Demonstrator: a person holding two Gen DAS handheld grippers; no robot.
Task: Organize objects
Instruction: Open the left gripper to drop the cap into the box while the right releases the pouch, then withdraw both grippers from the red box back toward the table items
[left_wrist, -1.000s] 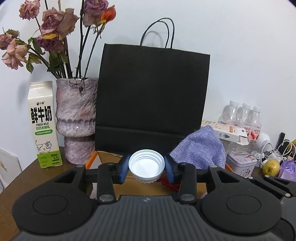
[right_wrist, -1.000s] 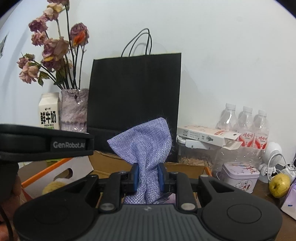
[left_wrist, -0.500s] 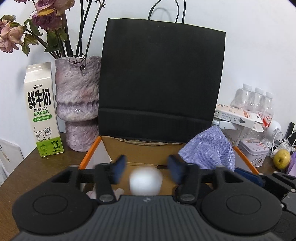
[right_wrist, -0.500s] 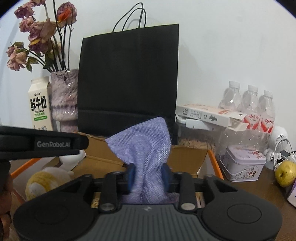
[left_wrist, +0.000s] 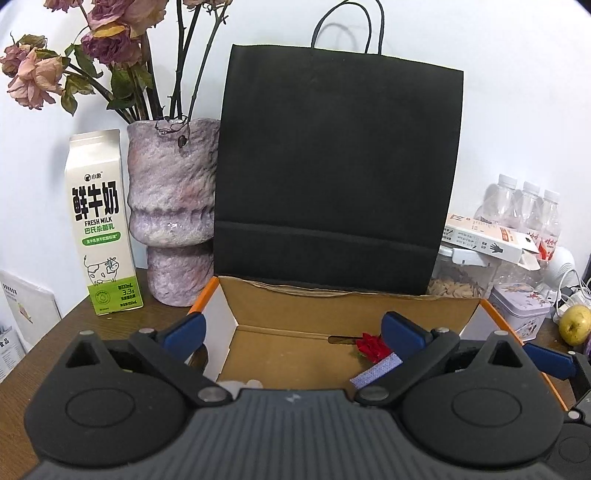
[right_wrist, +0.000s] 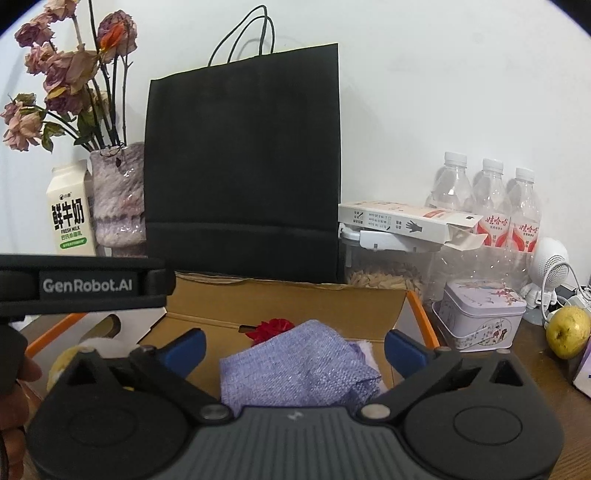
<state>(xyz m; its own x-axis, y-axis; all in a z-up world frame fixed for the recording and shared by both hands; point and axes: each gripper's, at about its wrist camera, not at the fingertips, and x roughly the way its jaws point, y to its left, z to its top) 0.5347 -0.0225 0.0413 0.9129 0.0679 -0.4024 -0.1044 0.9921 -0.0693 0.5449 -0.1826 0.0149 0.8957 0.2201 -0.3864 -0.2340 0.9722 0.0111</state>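
Observation:
An open cardboard box (left_wrist: 351, 306) with orange edges lies under both grippers. My left gripper (left_wrist: 293, 328) hangs over it, jaws opening wide with nothing between them. A bit of the white cup (left_wrist: 240, 384) shows just past the gripper body, low in the box. My right gripper (right_wrist: 295, 350) is opening too. The purple cloth (right_wrist: 295, 369) lies slumped in the box (right_wrist: 295, 299) between its blue pads (right_wrist: 186, 350), which do not press on it. A red flower (right_wrist: 271, 328) sits behind the cloth. The left gripper's body (right_wrist: 85, 284) crosses the right wrist view's left side.
A black paper bag (left_wrist: 336, 177) stands right behind the box. A vase (left_wrist: 170, 206) of dried roses and a milk carton (left_wrist: 99, 229) stand left. On the right are water bottles (right_wrist: 487, 206), a seed jar (right_wrist: 384, 269), a tin (right_wrist: 480, 317) and a yellow fruit (right_wrist: 567, 332).
Both grippers have opened. The left let go of the white cup, which dropped into the box. The right released the purple cloth, which sank from upright to lying in the box.

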